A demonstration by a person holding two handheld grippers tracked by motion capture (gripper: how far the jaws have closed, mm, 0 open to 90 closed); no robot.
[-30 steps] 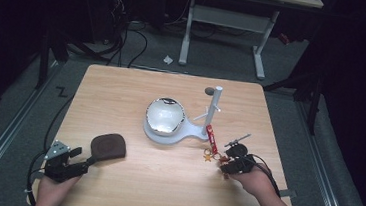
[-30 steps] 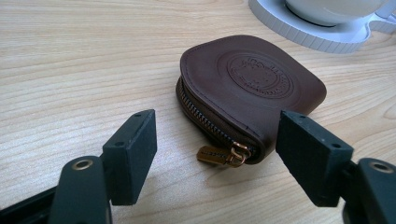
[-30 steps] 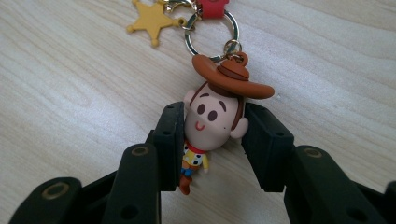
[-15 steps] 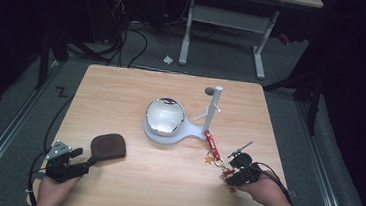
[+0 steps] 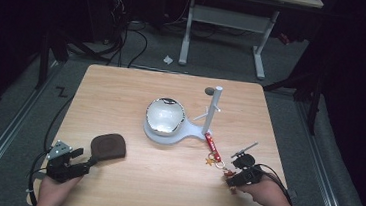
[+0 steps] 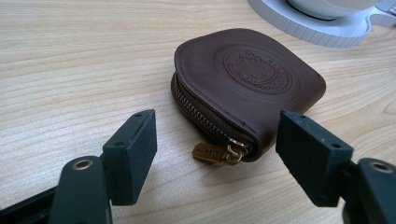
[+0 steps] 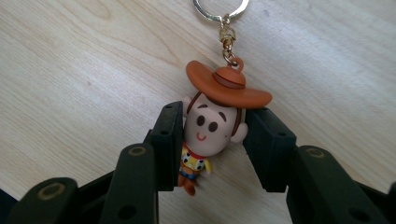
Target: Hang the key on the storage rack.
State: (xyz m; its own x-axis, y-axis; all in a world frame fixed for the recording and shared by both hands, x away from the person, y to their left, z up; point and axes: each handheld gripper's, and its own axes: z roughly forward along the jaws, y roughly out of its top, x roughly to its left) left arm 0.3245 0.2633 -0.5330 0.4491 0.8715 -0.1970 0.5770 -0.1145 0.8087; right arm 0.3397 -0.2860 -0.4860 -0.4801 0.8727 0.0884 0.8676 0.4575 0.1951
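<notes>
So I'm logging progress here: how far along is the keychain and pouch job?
Early. In hand: the right gripper has closed on the cowboy keychain, which still lies on the table. The left gripper is open in front of the pouch, whose zip looks shut. Opening it is probably still left.

pouch (image 6: 247, 79): a round embossed seal is pressed into the brown leather top; the lettering around its ring is too faint and small to read.
zipper pull (image 6: 212, 152): the brass tab carries tiny stamped letters, not legible.
red strap (image 5: 211, 142): pale marks run along its length in the high view, too small to make out as words.
cowboy figure (image 7: 210, 128): painted face and clothes, with no writing on them.
table (image 5: 122, 87): plain wood grain, with no label or number.
</notes>
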